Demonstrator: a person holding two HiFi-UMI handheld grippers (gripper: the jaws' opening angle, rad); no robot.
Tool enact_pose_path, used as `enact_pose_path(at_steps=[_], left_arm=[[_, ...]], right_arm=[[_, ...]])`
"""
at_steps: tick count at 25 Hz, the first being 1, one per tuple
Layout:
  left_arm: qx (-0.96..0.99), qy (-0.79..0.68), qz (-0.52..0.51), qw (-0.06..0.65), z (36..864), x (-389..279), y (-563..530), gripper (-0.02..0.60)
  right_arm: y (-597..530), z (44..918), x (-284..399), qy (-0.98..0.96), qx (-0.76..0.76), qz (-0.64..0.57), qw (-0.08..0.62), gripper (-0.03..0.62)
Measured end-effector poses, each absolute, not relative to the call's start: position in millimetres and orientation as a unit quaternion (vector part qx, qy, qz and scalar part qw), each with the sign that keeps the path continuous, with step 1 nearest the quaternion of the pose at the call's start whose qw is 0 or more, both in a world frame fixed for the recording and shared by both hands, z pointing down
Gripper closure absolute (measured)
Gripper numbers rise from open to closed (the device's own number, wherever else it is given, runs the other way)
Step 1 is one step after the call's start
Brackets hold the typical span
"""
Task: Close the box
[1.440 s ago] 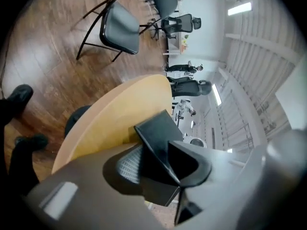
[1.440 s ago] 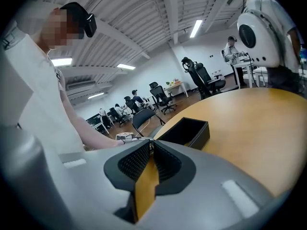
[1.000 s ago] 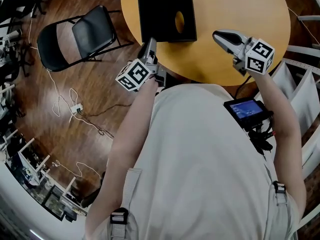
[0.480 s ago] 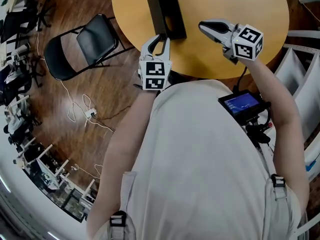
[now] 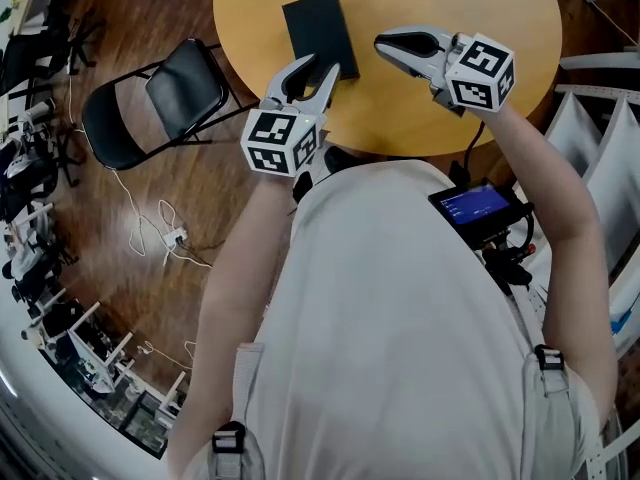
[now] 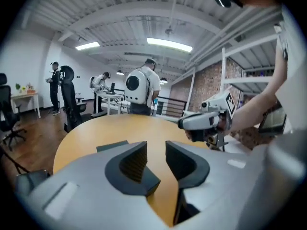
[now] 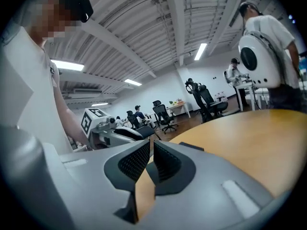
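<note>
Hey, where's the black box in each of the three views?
Head view: black box top centre, lying closed.
Left gripper view: box edge low, centre-left.
Right gripper view: box sliver low, centre-right.
Shared landmark: round wooden table.

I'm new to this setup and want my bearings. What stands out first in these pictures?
A black box lies closed on the round wooden table, toward its left side. Just before it the left gripper has its jaws opening with nothing between them; the right gripper hovers beside the box, empty.
</note>
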State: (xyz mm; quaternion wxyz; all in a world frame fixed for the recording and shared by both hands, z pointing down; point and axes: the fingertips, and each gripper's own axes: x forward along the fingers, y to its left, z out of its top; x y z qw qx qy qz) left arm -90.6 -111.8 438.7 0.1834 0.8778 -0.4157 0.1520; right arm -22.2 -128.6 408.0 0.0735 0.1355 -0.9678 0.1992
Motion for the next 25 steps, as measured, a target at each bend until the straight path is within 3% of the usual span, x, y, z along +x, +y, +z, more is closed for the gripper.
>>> enact_pose_path(at_steps=[4, 12, 25], left_arm=[[0.879, -0.438, 0.078, 0.169, 385.8, -119.4, -126.0, 0.581], [0.883, -0.449, 0.02, 0.134, 321.3, -139.5, -116.5, 0.581], [0.884, -0.446, 0.019, 0.136, 317.1, -148.2, -105.7, 0.581]], right_arm=[[-136.9, 353.3, -47.5, -0.981, 0.119, 0.132, 0.072, 0.572], [-113.2, 295.9, -82.0, -0.991, 0.099, 0.083, 0.043, 0.594], [-98.5, 289.7, -88.9, -0.99, 0.107, 0.085, 0.042, 0.594]])
